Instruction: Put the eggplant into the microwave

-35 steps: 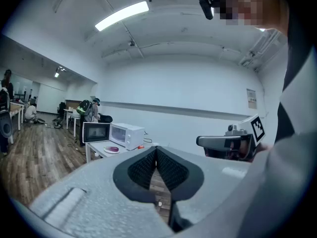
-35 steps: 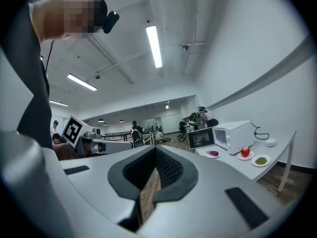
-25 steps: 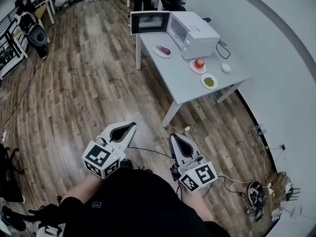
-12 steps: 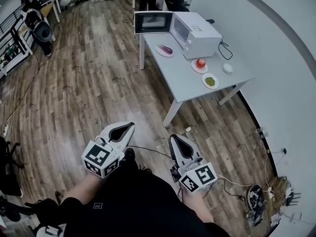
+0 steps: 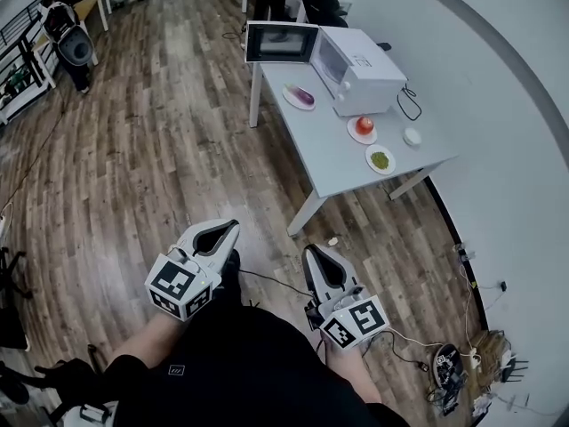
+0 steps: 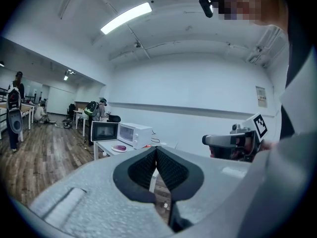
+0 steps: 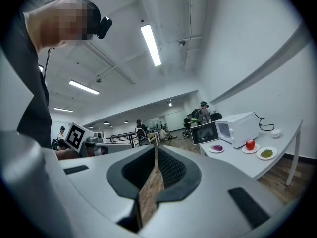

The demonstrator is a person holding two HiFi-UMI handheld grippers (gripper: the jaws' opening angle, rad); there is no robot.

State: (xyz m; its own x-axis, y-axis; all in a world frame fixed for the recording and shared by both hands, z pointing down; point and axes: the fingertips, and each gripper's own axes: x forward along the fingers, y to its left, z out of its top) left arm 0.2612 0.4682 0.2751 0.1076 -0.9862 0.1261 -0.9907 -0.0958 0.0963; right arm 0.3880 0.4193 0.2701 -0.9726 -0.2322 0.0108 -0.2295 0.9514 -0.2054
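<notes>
Large open workroom with a brown wooden plank floor (image 5: pixel 151 149). White wall (image 5: pixel 507 87) along the right, crossed by a thin grey band (image 6: pixel 198 109). Light grey table (image 5: pixel 333 154) on slanted legs beside that wall. Black office chair (image 5: pixel 322 9) beyond the table's far end. Desks and racks (image 5: pixel 22 69) at the far left. Tangle of cables (image 5: pixel 453 367) on the floor near the wall. White ceiling lit by long strip lights (image 6: pixel 126 18).

White counter (image 5: pixel 338 154) on wood floor (image 5: pixel 133 167) carries a plate (image 5: pixel 352 134) with a red fruit (image 5: pixel 363 124), just beside it a second plate (image 5: pixel 388 167) with green food (image 5: pixel 380 159), a small white bowl (image 5: pixel 411 136) near the far edge, and a black cable (image 5: pixel 410 103).
</notes>
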